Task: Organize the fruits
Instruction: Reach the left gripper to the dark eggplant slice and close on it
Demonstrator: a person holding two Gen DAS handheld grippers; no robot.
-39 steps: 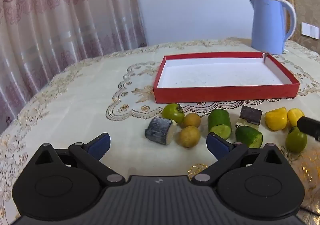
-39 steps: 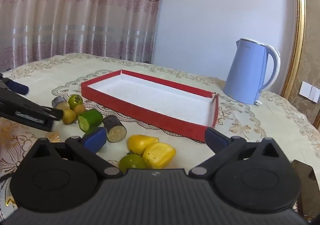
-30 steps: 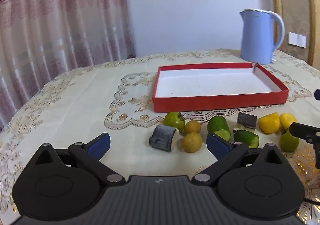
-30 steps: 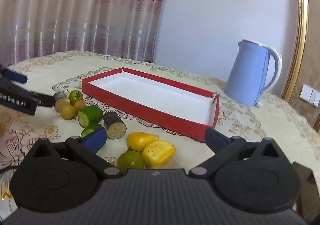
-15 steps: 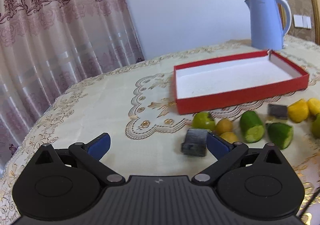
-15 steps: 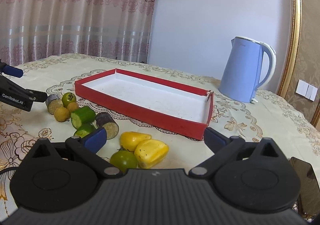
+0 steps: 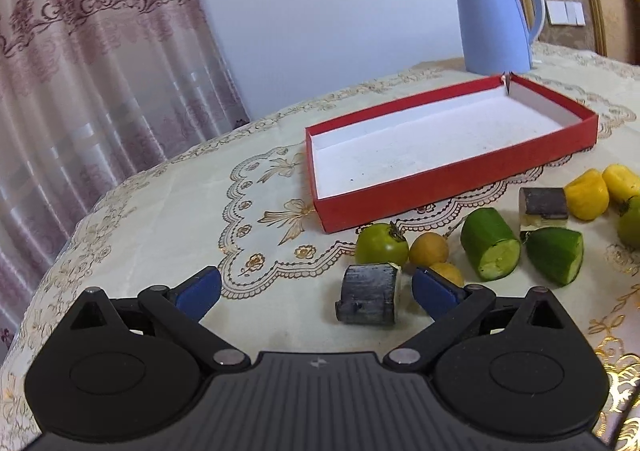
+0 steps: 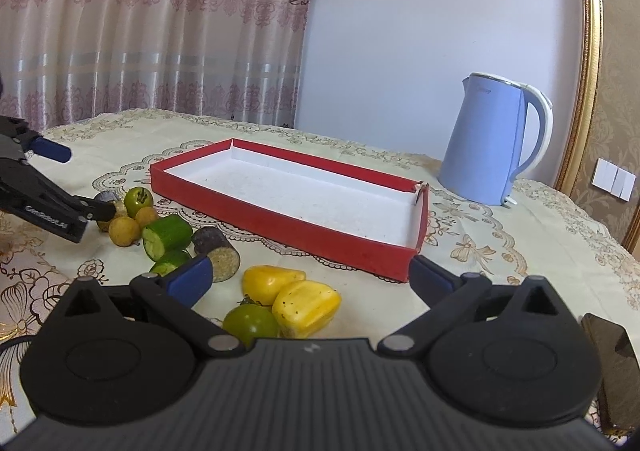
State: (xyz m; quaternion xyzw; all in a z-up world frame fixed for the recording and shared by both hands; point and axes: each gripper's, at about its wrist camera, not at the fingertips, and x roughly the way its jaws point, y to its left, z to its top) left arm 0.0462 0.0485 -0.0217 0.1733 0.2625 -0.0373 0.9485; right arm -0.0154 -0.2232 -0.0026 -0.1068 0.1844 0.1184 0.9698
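A red tray [image 7: 452, 181] with a white floor lies on the cloth; it also shows in the right wrist view [image 8: 280, 225]. In front of it lies a row of produce. My left gripper [image 7: 316, 289] is open, with a dark eggplant chunk [image 7: 370, 295] between its fingers, near the right one. Beside it are a green tomato [image 7: 381, 243], small yellow fruits [image 7: 429, 247], cucumber pieces [image 7: 490, 245] and yellow pieces [image 7: 588, 191]. My right gripper [image 8: 308, 275] is open above two yellow pieces [image 8: 306, 307] and a green tomato [image 8: 250, 323].
A blue kettle [image 8: 496, 143] stands behind the tray's right end. A curtain hangs beyond the table's far left edge. A second eggplant chunk [image 8: 218, 251] and cucumber pieces [image 8: 166, 235] lie left of my right gripper. A dark flat object [image 8: 612, 367] lies at far right.
My left gripper swung left and came down and forward around the dark eggplant chunk. The right gripper shifted only slightly. Both stayed open.
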